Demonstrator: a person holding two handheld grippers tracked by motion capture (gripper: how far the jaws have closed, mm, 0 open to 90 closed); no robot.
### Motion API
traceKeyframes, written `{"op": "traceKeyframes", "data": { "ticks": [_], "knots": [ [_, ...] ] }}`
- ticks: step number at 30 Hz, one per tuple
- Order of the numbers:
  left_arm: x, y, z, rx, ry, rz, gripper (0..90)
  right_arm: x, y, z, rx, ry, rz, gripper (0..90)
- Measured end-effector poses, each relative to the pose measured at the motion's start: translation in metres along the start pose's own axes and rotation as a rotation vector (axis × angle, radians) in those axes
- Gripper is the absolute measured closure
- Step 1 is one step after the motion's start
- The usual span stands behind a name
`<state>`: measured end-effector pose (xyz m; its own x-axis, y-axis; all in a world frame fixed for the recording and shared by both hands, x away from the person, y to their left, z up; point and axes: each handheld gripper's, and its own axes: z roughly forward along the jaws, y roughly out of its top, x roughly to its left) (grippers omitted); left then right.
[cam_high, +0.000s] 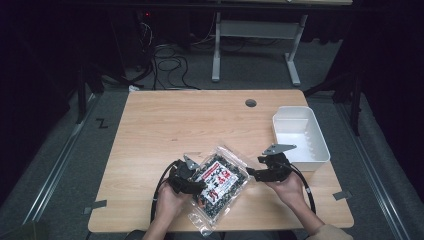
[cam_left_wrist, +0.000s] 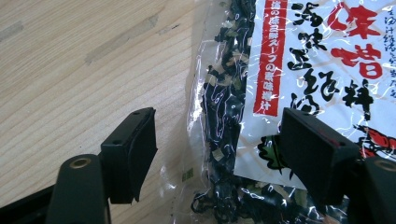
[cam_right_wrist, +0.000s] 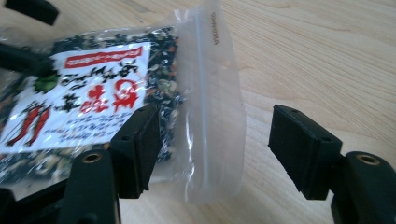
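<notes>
Pouch (cam_high: 218, 186) of dried mix, lower centre — both grippers (cam_high: 189, 176) (cam_high: 256, 173) gape, holding nothing; right one should bite the clear zip strip (cam_right_wrist: 212, 107) squarely.

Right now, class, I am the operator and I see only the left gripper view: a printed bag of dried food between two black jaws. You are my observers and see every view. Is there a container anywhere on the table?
Observer: Yes. A white bin stands at the far right corner of the table, and it looks empty.
Operator: Where is the right gripper?
Observer: The right gripper is at the clear zip end of the bag. Its jaws are open with the strip between them, not pressed.
Operator: How does the bag lie?
Observer: In the high view it lies slantwise, with one corner at the table's near edge.
</notes>
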<state>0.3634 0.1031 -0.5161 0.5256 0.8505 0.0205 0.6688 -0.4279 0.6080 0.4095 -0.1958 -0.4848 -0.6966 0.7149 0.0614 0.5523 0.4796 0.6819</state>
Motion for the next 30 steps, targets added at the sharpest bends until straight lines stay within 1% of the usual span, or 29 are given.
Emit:
{"op": "traceKeyframes", "data": {
  "ticks": [3, 6, 9, 11, 14, 17, 18, 19, 20, 21, 22, 23, 25, 26, 27, 28, 29, 30],
  "knots": [
    [-0.001, 0.0, 0.0, -0.002, 0.007, 0.005, 28.0, -0.002, 0.004, 0.009, 0.02, -0.022, 0.029, 38.8],
    [-0.002, -0.001, 0.0, -0.007, 0.011, 0.007, 28.2, -0.006, 0.005, 0.017, 0.03, -0.031, 0.053, 42.1],
    [-0.001, -0.001, 0.0, -0.011, 0.003, -0.001, 28.2, -0.01, 0.005, 0.024, 0.048, 0.006, 0.098, 46.1],
    [-0.001, -0.002, 0.0, -0.011, 0.002, 0.0, 28.2, -0.011, 0.005, 0.029, 0.061, 0.027, 0.107, 48.9],
    [-0.002, -0.002, 0.0, -0.017, 0.012, 0.005, 28.4, -0.01, 0.003, 0.034, 0.07, 0.071, 0.122, 49.7],
    [-0.002, -0.002, -0.001, -0.019, 0.013, 0.005, 28.7, -0.006, 0.003, 0.038, 0.09, 0.124, 0.119, 46.4],
    [-0.002, -0.002, -0.001, -0.018, 0.01, 0.004, 28.6, -0.004, 0.003, 0.038, 0.092, 0.128, 0.111, 45.6],
    [-0.002, -0.002, 0.0, -0.018, 0.009, 0.004, 28.7, -0.003, 0.003, 0.038, 0.09, 0.131, 0.092, 44.0],
    [-0.002, -0.002, 0.0, -0.02, 0.008, 0.004, 28.6, -0.002, 0.003, 0.037, 0.088, 0.144, 0.088, 39.9],
    [-0.002, -0.002, 0.0, -0.02, 0.008, 0.003, 28.7, -0.002, 0.003, 0.036, 0.089, 0.175, 0.086, 37.1],
    [-0.002, -0.002, 0.0, -0.022, 0.011, 0.004, 28.7, -0.001, 0.003, 0.036, 0.088, 0.184, 0.073, 35.9],
    [-0.002, -0.002, 0.0, -0.022, 0.014, 0.006, 28.7, 0.0, 0.003, 0.035, 0.091, 0.183, 0.059, 35.3],
    [-0.003, -0.003, -0.001, -0.024, 0.017, 0.01, 29.2, 0.003, 0.003, 0.034, 0.107, 0.175, 0.047, 35.9],
    [-0.003, -0.003, -0.001, -0.026, 0.018, 0.009, 29.3, 0.004, 0.002, 0.033, 0.114, 0.171, 0.042, 38.4],
    [-0.003, -0.003, -0.001, -0.025, 0.017, 0.009, 29.4, 0.003, 0.002, 0.032, 0.109, 0.167, 0.035, 43.7],
    [-0.003, -0.003, -0.001, -0.025, 0.015, 0.007, 29.4, 0.002, 0.001, 0.03, 0.1, 0.163, 0.03, 51.4],
    [-0.003, -0.003, 0.0, -0.025, 0.014, 0.007, 29.4, 0.0, 0.001, 0.028, 0.097, 0.161, 0.041, 58.8],
    [-0.002, -0.003, 0.0, -0.025, 0.012, 0.005, 29.4, -0.003, 0.001, 0.025, 0.094, 0.172, 0.051, 63.9]
  ]
}}
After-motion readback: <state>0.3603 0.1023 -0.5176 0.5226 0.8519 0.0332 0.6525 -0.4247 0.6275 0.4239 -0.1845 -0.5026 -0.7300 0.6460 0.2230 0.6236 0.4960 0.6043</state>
